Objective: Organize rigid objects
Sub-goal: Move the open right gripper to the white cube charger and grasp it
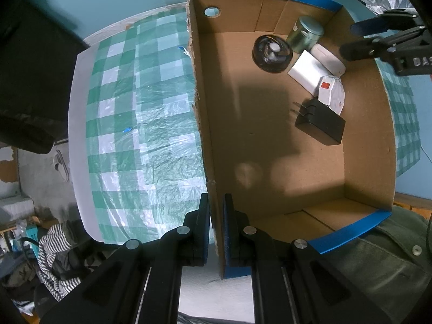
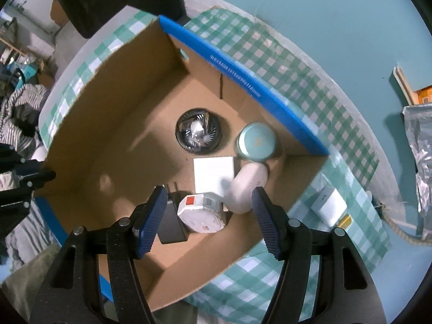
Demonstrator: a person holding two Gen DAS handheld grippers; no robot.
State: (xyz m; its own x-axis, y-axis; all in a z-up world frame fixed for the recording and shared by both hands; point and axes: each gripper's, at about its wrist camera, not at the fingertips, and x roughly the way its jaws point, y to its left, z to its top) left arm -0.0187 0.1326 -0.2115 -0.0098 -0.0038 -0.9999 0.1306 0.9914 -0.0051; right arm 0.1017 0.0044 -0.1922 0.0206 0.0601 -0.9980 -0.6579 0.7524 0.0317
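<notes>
1. The left gripper (image 1: 216, 216), at bottom centre of the left wrist view, is clamped on the side wall of the cardboard box (image 1: 201, 113); one finger is outside the wall, one inside.
2. The right gripper (image 2: 206, 216) hangs above the box w/ fingers wide apart and holds nothing.
3. Inside the box, all in one group near a corner: round black fan (image 2: 198, 133), teal tin (image 2: 256, 141), flat white box (image 2: 213, 174), white oval case (image 2: 248, 189), white octagonal pack w/ red label (image 2: 201, 213), black plug adapter (image 2: 171, 224).
4. A white charger (image 2: 330, 206) lies outside the box on the green checked cloth (image 2: 283, 59), right part of the right wrist view.
</notes>
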